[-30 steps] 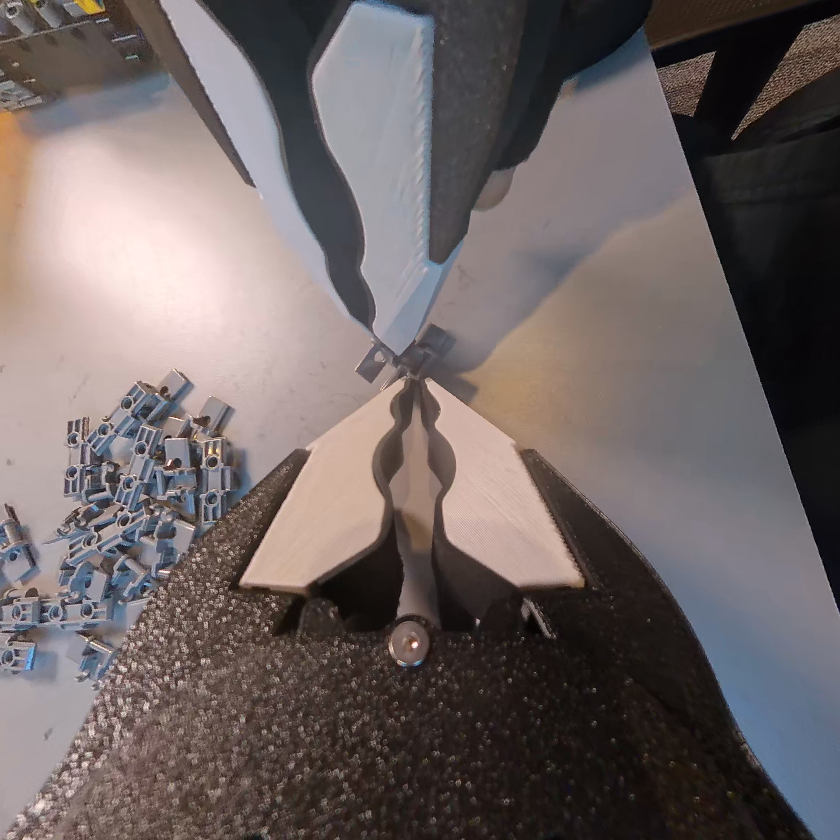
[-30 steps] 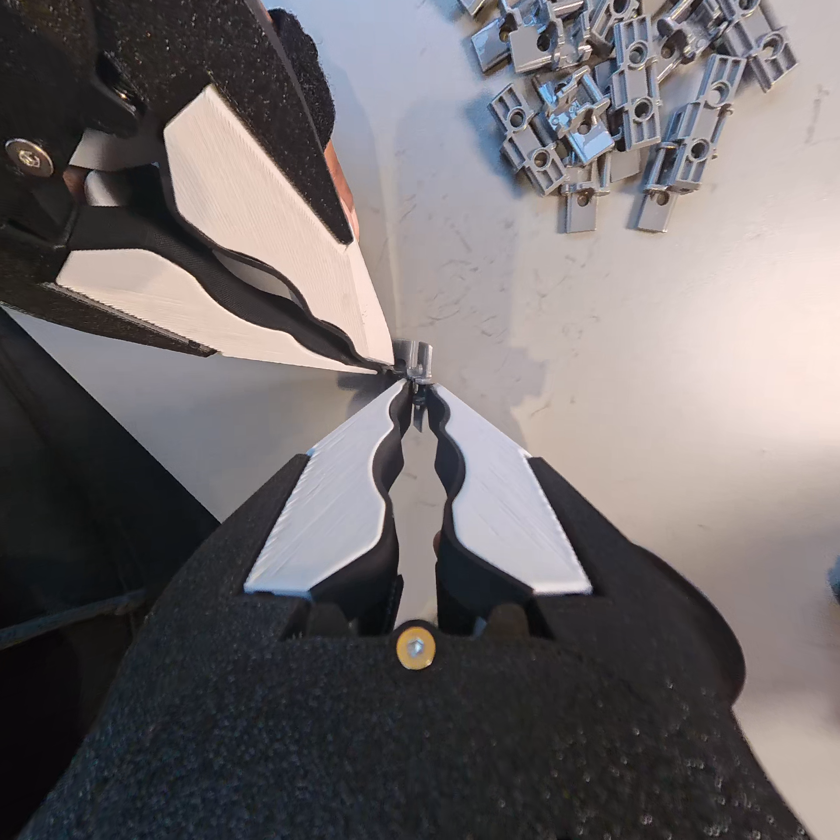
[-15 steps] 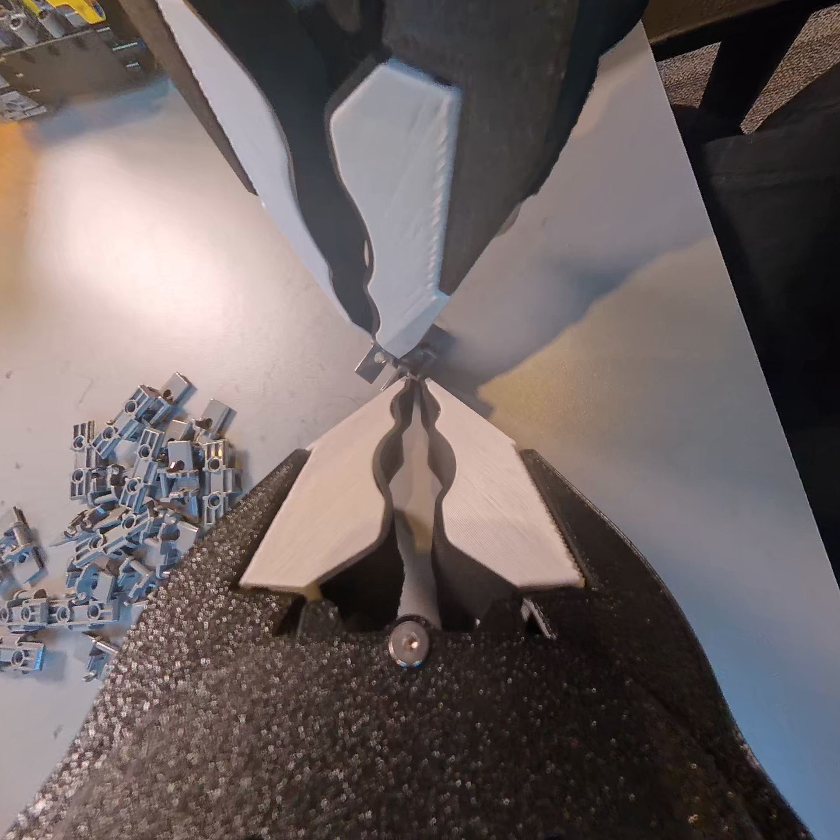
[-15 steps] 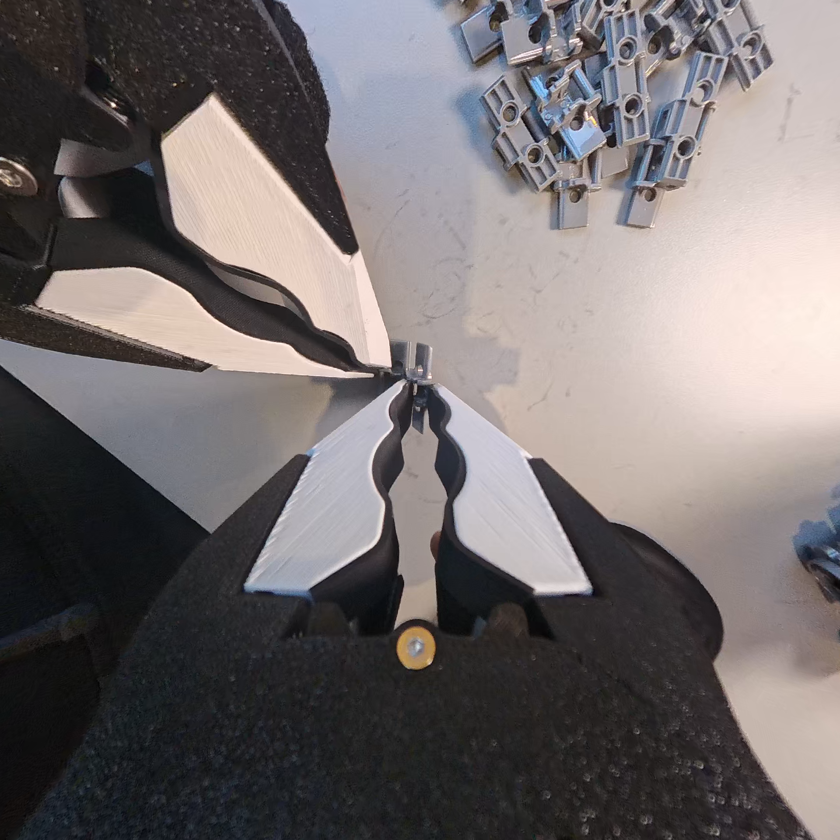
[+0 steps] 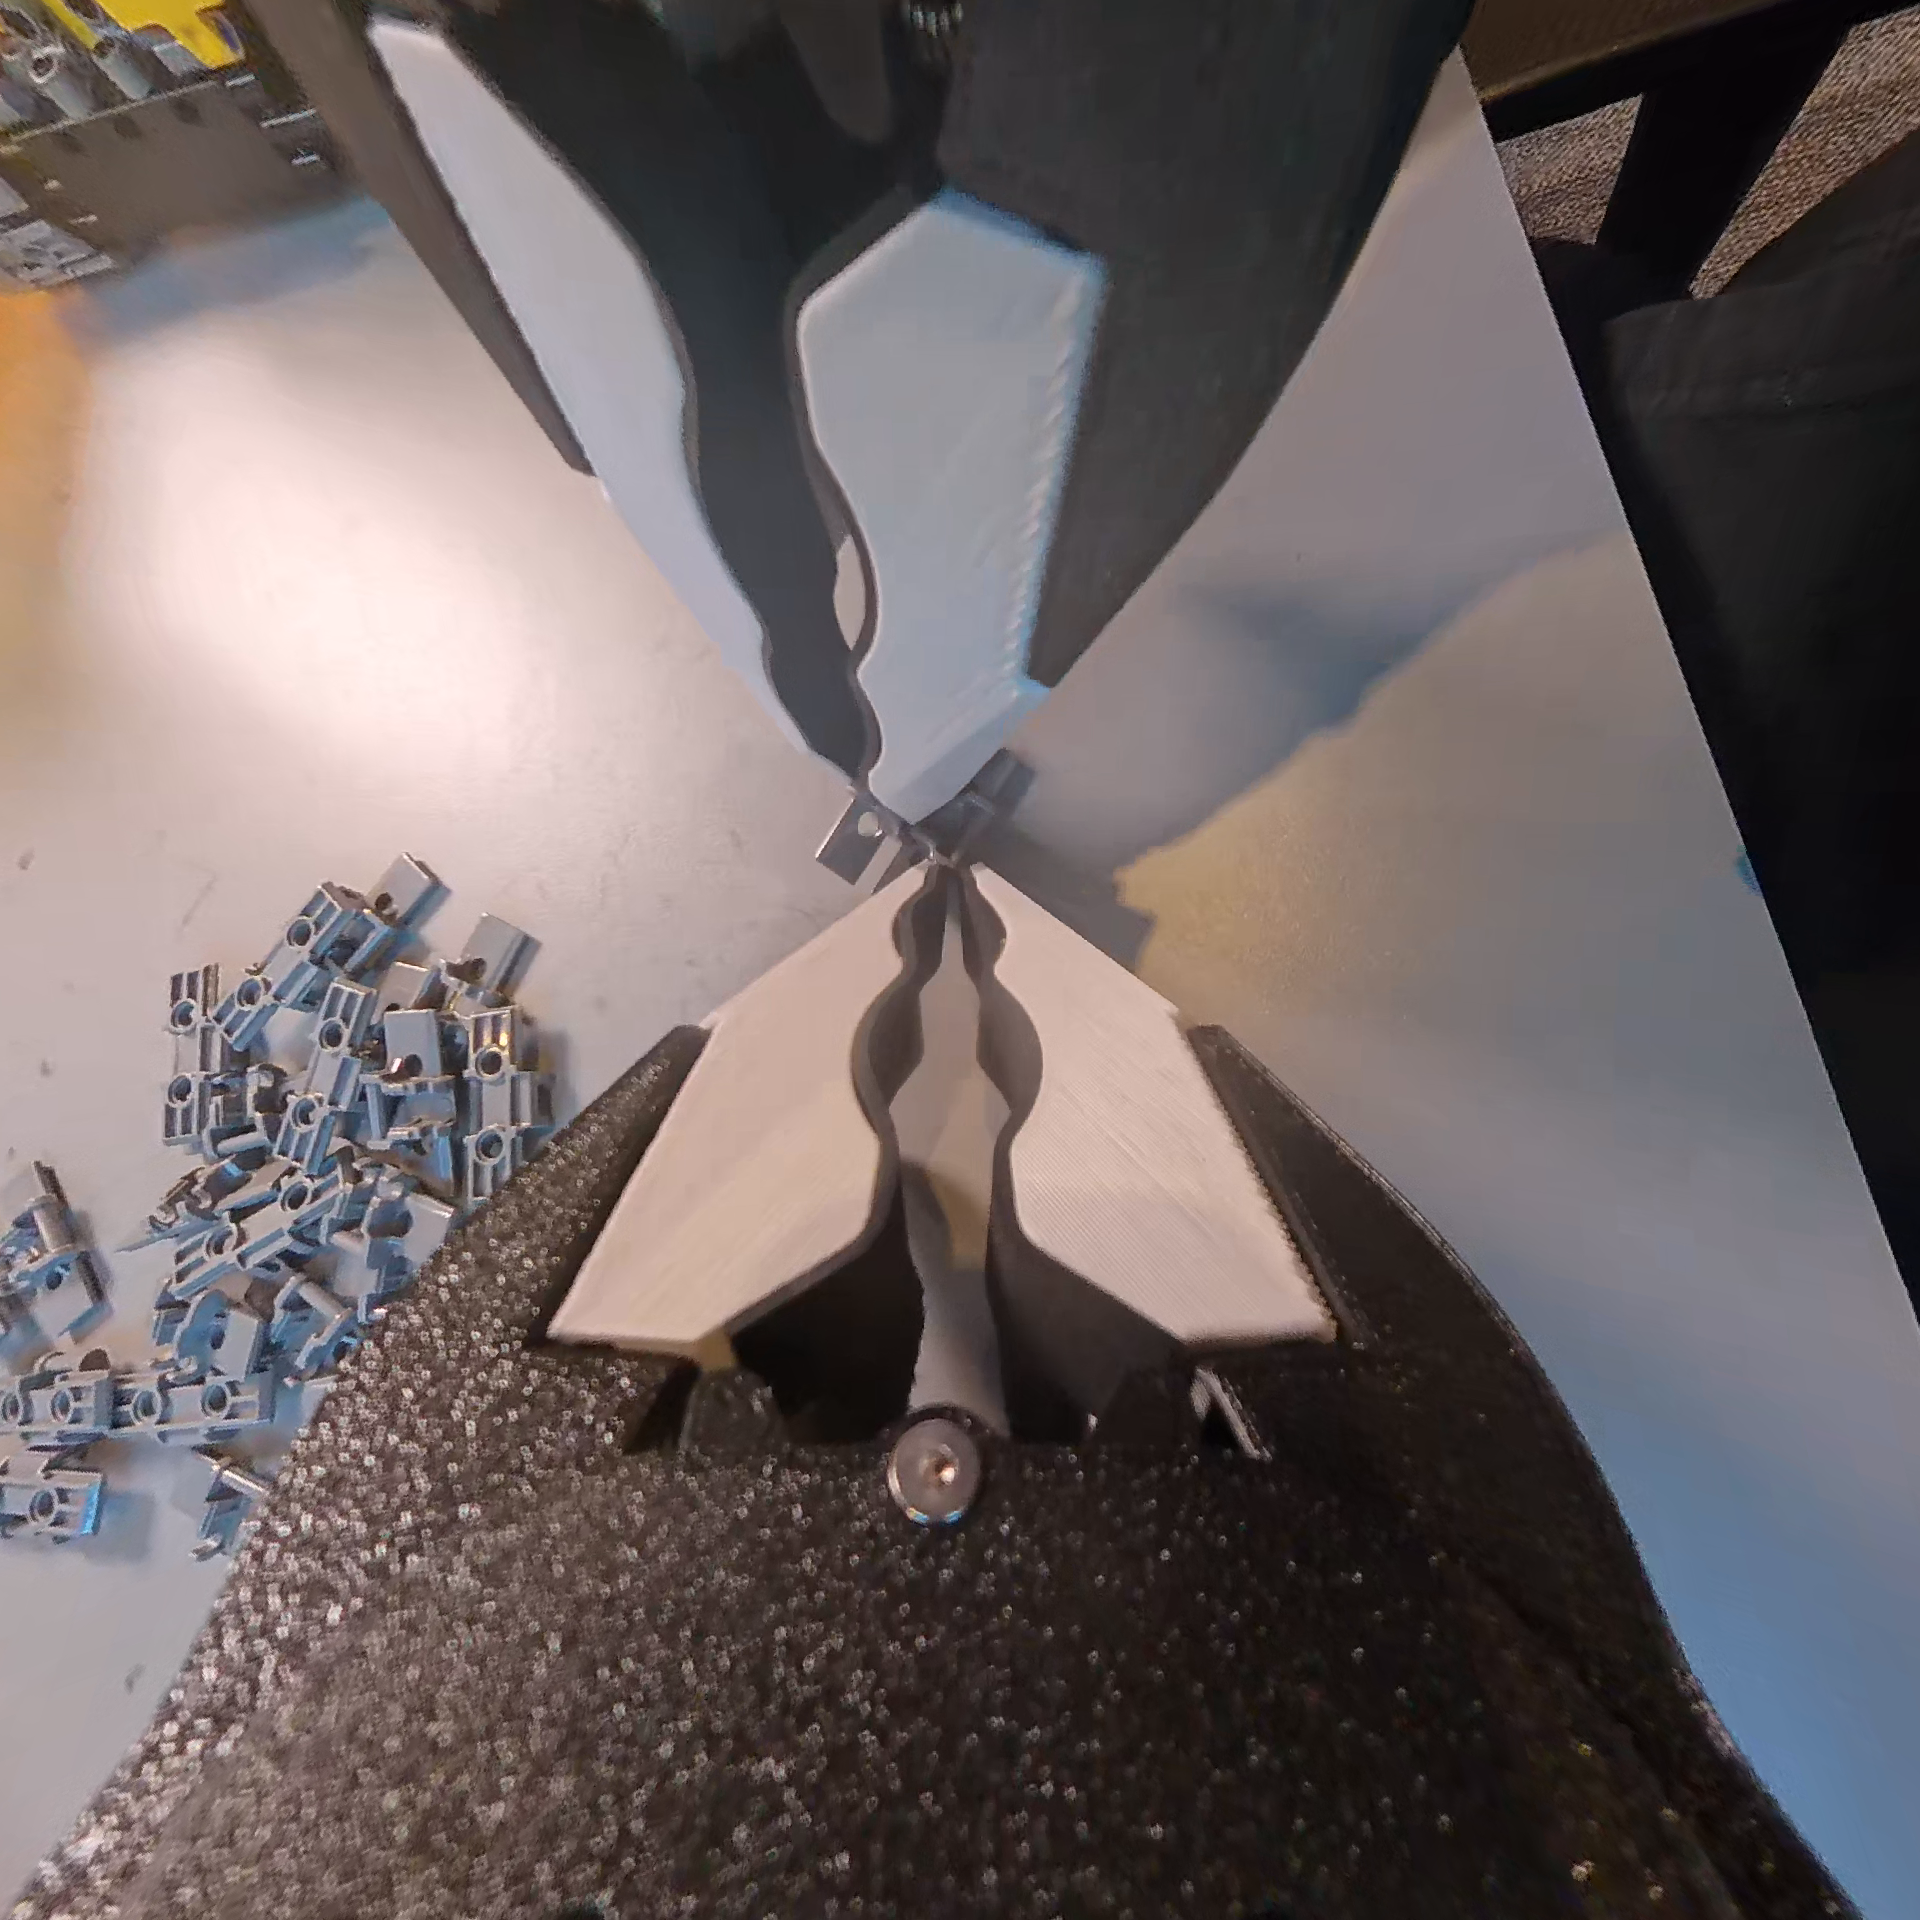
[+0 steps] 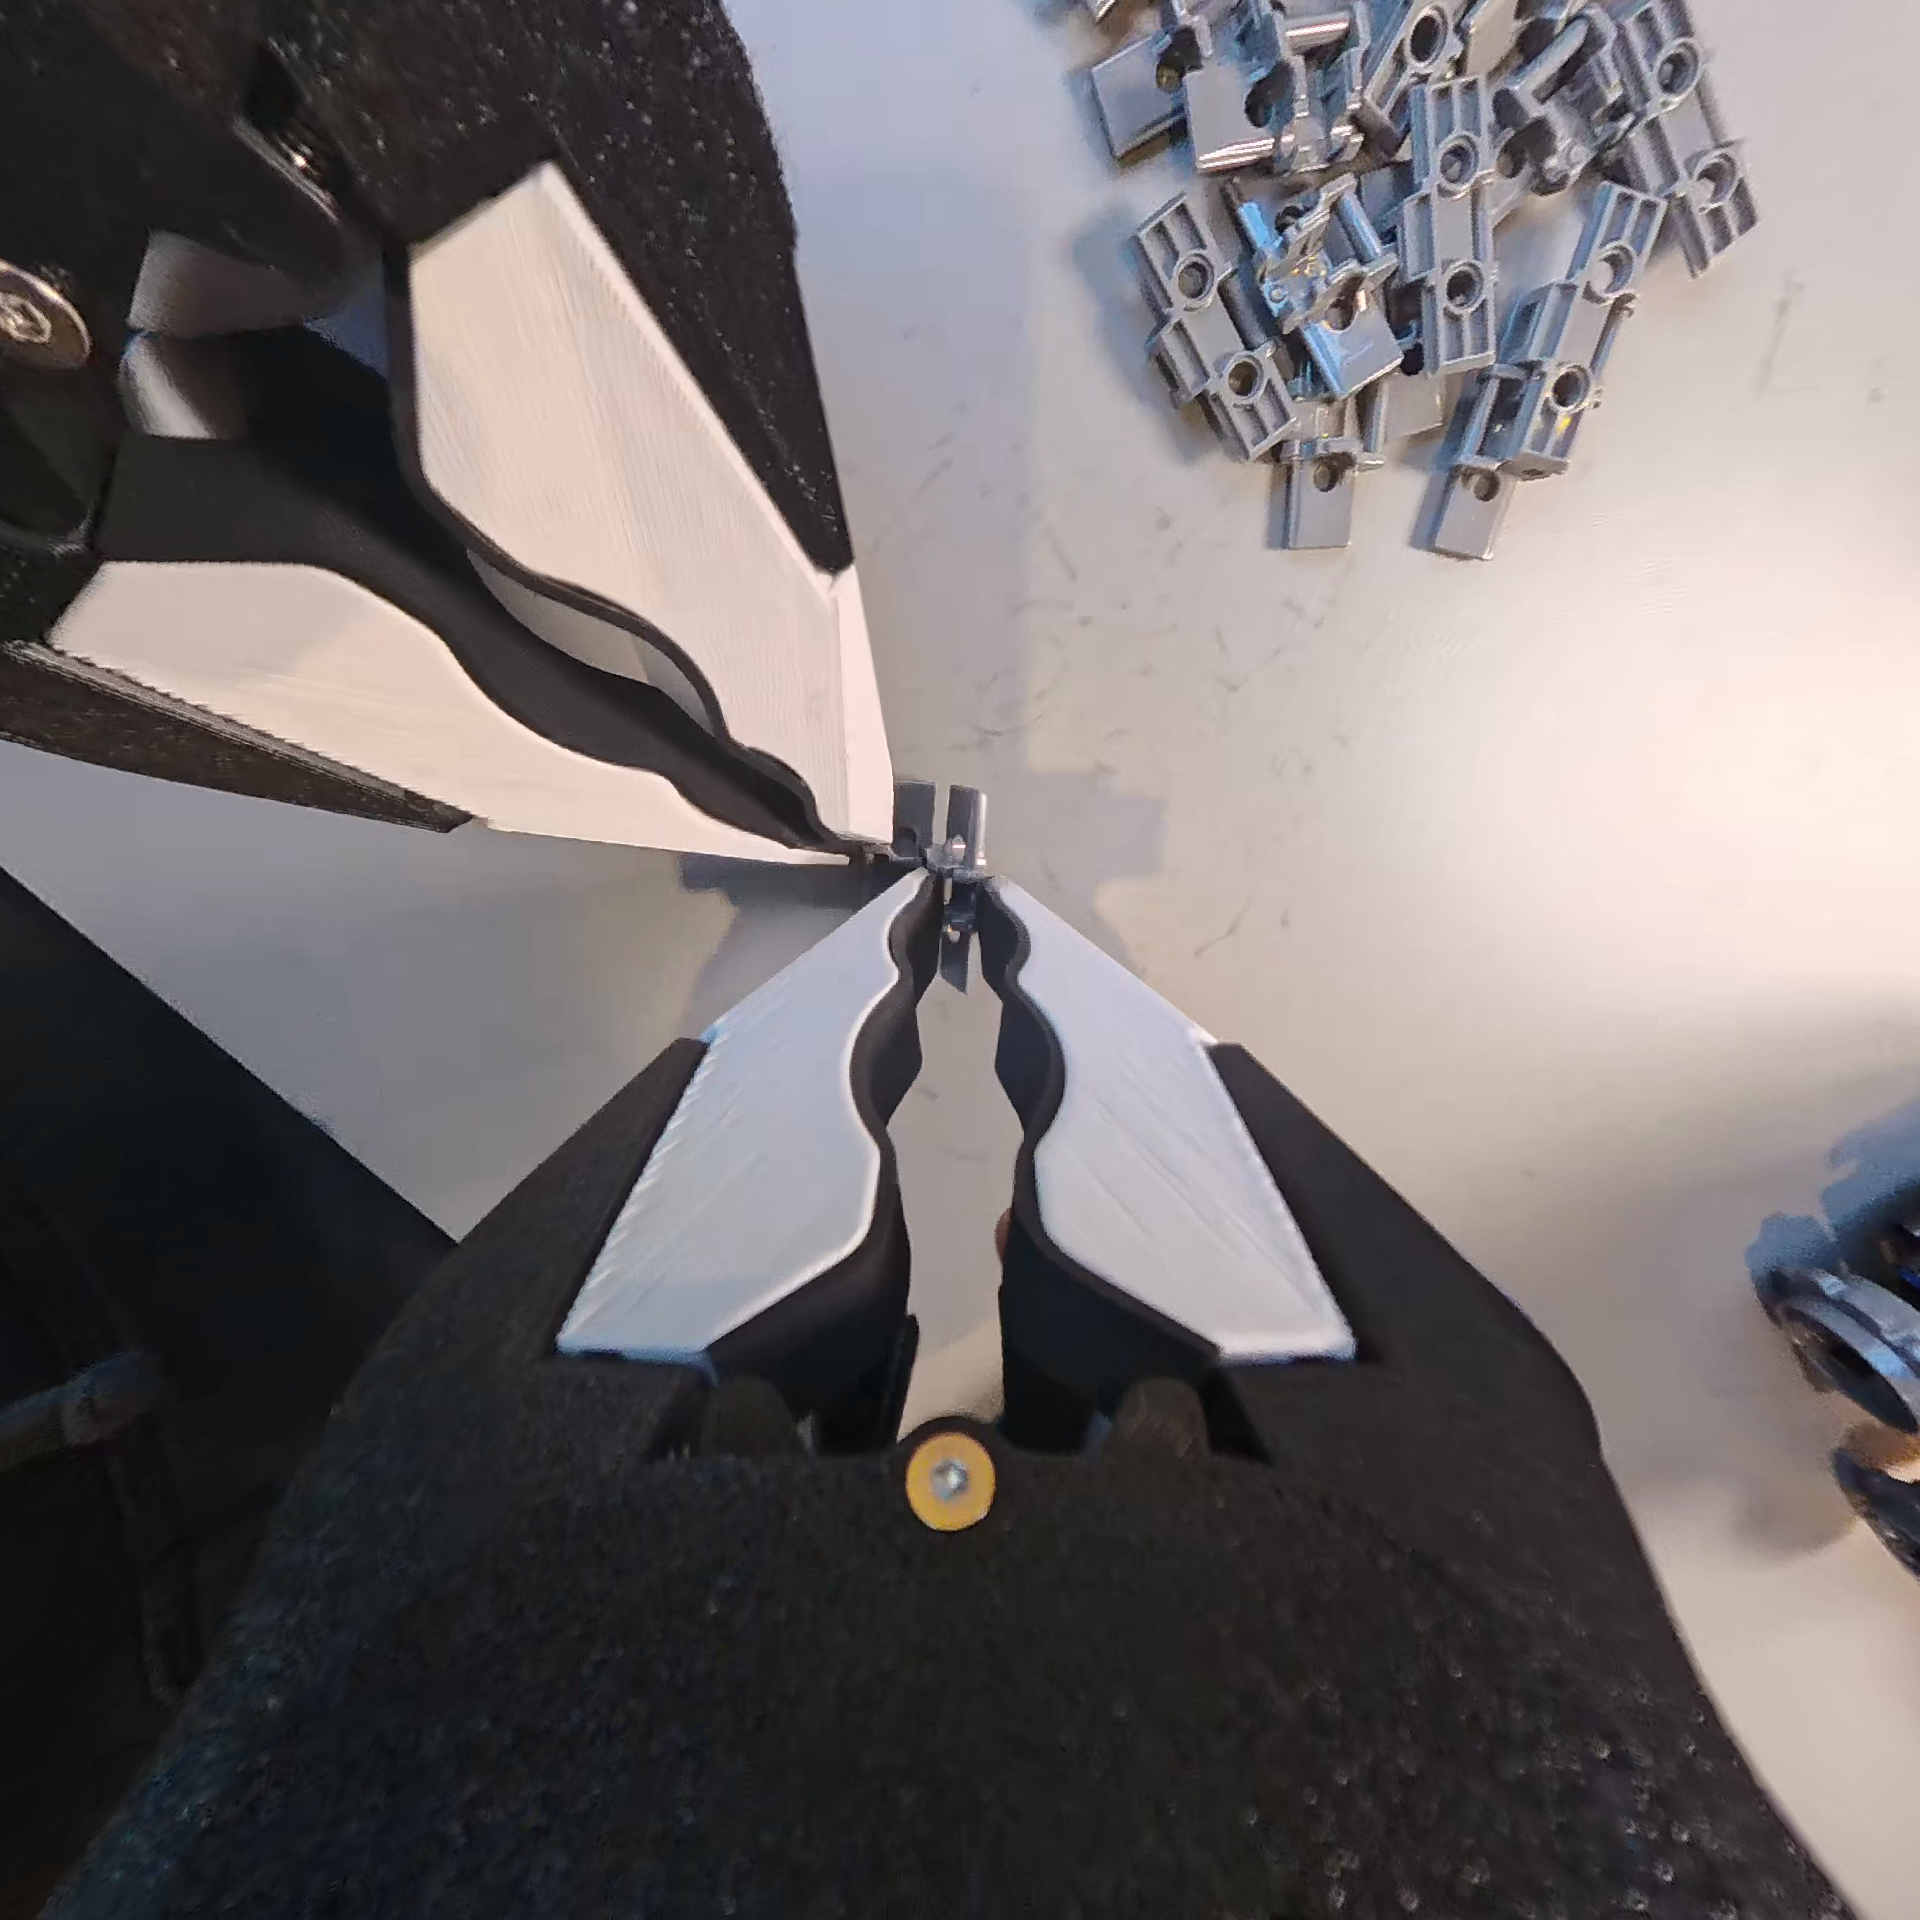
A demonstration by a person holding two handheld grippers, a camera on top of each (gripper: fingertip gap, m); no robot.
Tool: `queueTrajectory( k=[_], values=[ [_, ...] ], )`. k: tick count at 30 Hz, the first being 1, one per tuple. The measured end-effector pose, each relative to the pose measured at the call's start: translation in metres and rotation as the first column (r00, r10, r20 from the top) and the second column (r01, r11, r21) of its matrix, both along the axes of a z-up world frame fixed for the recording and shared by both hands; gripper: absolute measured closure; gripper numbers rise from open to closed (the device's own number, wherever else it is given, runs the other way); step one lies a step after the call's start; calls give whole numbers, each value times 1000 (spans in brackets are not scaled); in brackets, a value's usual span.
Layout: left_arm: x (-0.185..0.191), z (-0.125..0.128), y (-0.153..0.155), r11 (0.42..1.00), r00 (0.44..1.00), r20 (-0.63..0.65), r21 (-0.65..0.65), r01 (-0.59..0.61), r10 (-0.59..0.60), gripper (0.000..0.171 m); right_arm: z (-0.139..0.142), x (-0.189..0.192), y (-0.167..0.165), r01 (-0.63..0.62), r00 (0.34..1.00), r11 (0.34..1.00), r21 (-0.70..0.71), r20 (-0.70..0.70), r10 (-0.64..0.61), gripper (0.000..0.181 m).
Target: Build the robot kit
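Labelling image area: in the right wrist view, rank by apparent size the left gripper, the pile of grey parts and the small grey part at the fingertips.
1. left gripper, inflated by nearness
2. pile of grey parts
3. small grey part

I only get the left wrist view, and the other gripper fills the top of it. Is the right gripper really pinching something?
Observer: Yes. In the right wrist view the right gripper is shut on a small grey piece, and a flat end of it runs back between the fingers.
Operator: Where does my left gripper sit from that side?
Observer: The left gripper comes in from the left, closed, with its tip against the same piece.
Operator: Is anything else on the table?
Observer: A dark round part lies at the right edge of that view, apart from the pile of grey pieces.
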State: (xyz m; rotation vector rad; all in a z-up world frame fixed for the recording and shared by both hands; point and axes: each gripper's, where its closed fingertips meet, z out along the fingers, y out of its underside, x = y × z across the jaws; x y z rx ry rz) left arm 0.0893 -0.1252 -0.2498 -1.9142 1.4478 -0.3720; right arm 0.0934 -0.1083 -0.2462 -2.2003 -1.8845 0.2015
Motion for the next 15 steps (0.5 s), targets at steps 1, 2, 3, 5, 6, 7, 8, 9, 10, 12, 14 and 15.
queueTrajectory(
  k=[1,2,3,5,6,7,8,9,10,12,14,15],
  values=[
    [0,0,0,1000,1000,2,-1,-1,1,170,0,0,0,6,1000,1000,-4,-11,-6,175],
    [0,0,0,1000,1000,1,-1,0,0,170,0,0,0,6,1000,1000,-7,-21,-7,174],
    [0,0,0,1000,1000,0,-3,1,-1,170,1,0,0,5,999,1000,-16,-38,-6,174],
    [0,0,0,1000,1000,0,-5,6,-6,170,1,-1,2,16,995,998,-59,-94,-22,174],
    [0,0,-1,1000,1000,-3,-3,11,-11,170,1,-1,2,15,992,996,-86,-123,-26,173],
    [0,0,-1,1000,1000,-6,-4,14,-14,170,1,0,3,17,988,994,-112,-149,-34,171],
    [-1,0,-1,1000,1000,-10,1,17,-17,170,1,0,3,11,984,991,-135,-175,-34,169],
    [-1,0,-2,1000,1000,-17,6,19,-19,170,1,1,4,0,979,988,-156,-202,-32,167],
    [-1,0,-2,1000,1000,-21,7,21,-21,170,1,1,4,-10,973,984,-178,-227,-31,165],
    [-1,0,-2,1000,1000,-22,3,22,-22,170,2,1,5,-39,962,979,-202,-271,-17,160],
    [-2,-1,-2,1000,1000,-21,-4,23,-23,170,3,0,6,-71,950,975,-210,-311,2,158],
    [-2,-2,-3,1000,999,-27,-15,27,-28,171,4,-1,6,-86,943,973,-215,-331,10,158]
  ],
)
